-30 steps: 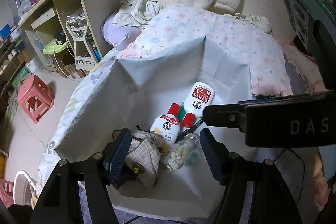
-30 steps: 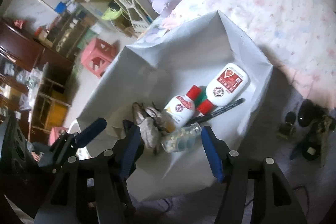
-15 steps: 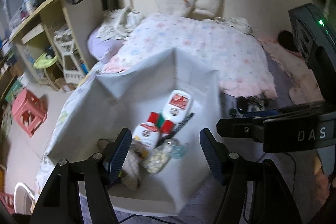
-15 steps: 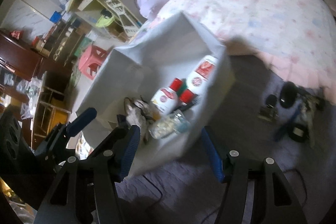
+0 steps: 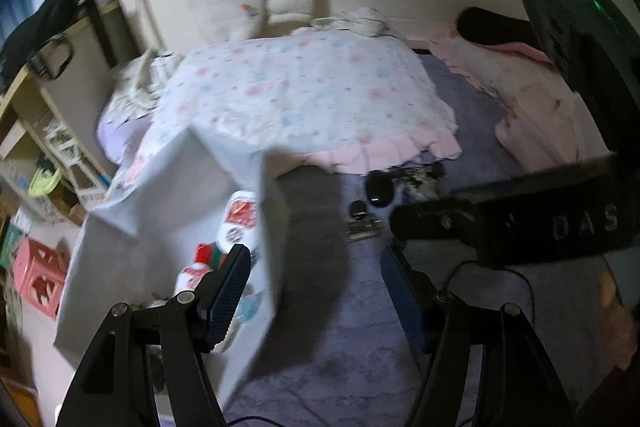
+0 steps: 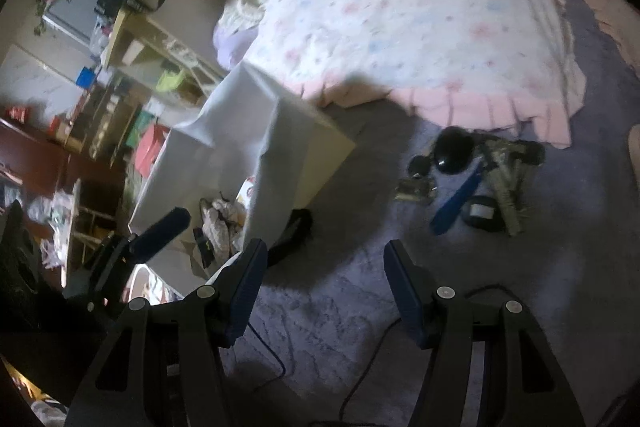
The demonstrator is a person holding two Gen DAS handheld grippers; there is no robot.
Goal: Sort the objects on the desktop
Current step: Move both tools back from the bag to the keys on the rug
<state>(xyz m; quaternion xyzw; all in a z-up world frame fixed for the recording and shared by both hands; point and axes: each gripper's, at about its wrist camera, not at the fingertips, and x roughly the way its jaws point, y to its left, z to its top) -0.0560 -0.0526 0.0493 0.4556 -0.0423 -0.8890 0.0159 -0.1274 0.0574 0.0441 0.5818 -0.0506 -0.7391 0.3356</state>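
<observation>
A white open box [image 5: 168, 227] stands on the grey-purple bed cover, at the left in both views. Inside lie a white bottle with a red label [image 5: 240, 215], a red-capped bottle [image 5: 200, 267] and a crumpled cloth [image 6: 218, 223]. To its right lies a small heap: a black mouse [image 6: 454, 155], a blue strip [image 6: 456, 203], a round black thing [image 6: 482, 215] and a metal clip [image 5: 362, 223]. My left gripper [image 5: 316, 291] hangs open over the box's right wall and the bare cover. My right gripper [image 6: 326, 279] is open above the cover, short of the heap. Neither holds anything.
A floral quilt [image 6: 400, 11] with a pink frill lies behind the heap. Black cables [image 6: 280, 359] run across the cover under the right gripper. Shelves [image 6: 160, 39] and a pink stool [image 5: 36, 275] stand off the bed at the left. The right tool's black body [image 5: 520, 223] crosses the left wrist view.
Both grippers have swung to the right, away from above the box's contents. The box has slid to the left of both views and the heap of small things has come into sight. Jaws unchanged.
</observation>
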